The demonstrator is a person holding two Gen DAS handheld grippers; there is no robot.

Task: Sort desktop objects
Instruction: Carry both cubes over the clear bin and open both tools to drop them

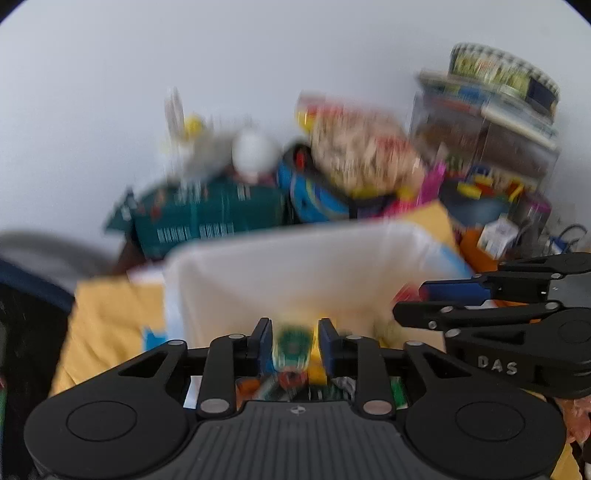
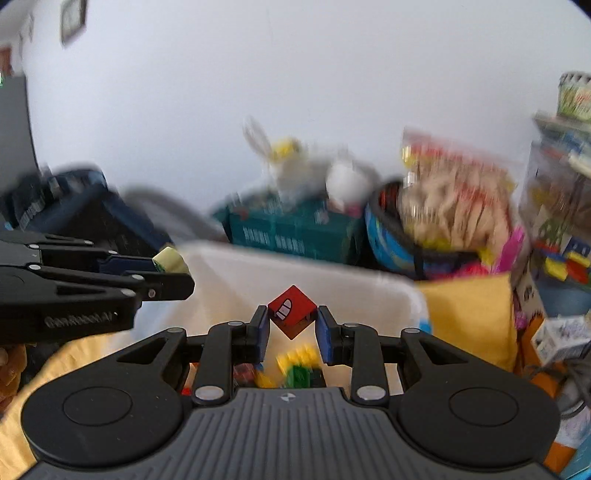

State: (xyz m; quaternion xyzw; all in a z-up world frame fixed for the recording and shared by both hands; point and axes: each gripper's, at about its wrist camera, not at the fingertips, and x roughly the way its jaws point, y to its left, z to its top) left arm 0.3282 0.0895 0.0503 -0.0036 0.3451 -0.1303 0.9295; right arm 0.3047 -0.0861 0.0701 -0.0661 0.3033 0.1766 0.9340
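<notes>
Two grippers over one white bin (image 2: pixel 332 273). The right gripper (image 2: pixel 291 325) clamps one red cube (image 2: pixel 291 312), corner up. The left gripper (image 1: pixel 293 343) has one blurred green-yellow piece (image 1: pixel 291 347) between its pads; whether it grips, I cannot tell.

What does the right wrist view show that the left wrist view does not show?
Only the right wrist view: a red cube clamped between the right gripper fingers, and a dark picture frame on the wall.

Only the left wrist view: a blurred green and yellow piece between the left gripper fingers.

Both: the white bin, the teal box, the snack bag.
</notes>
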